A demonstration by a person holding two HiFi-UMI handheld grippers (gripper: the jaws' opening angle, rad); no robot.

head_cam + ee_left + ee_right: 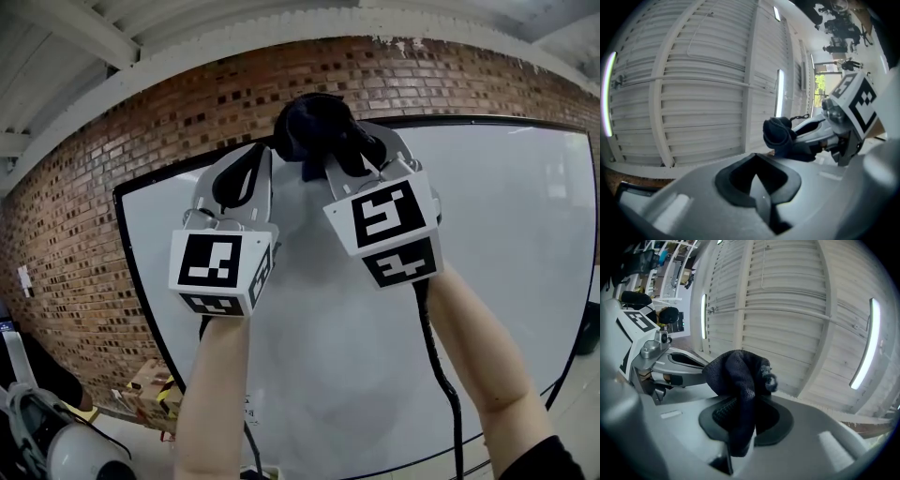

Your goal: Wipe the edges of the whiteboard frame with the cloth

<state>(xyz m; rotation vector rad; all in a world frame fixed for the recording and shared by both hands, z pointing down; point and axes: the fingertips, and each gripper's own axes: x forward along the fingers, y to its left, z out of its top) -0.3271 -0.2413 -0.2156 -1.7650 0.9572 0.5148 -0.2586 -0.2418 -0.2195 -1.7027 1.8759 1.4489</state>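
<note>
Cloth (314,127) sits at the top edge of the whiteboard frame (497,120) in the head view; wiping looks barely begun, with the sides and bottom left. Left gripper view: left gripper (759,190) closed on nothing. Right gripper view: right gripper (738,420) clamps the cloth.

Dark cloth (314,127) bunched, at top edge of black whiteboard frame (497,119).

This is looking like a workshop hall: a brick wall (84,206) is backing the whiteboard (525,234), and a ribbed ceiling (703,70) with strip lights (778,91) is running above it.
</note>
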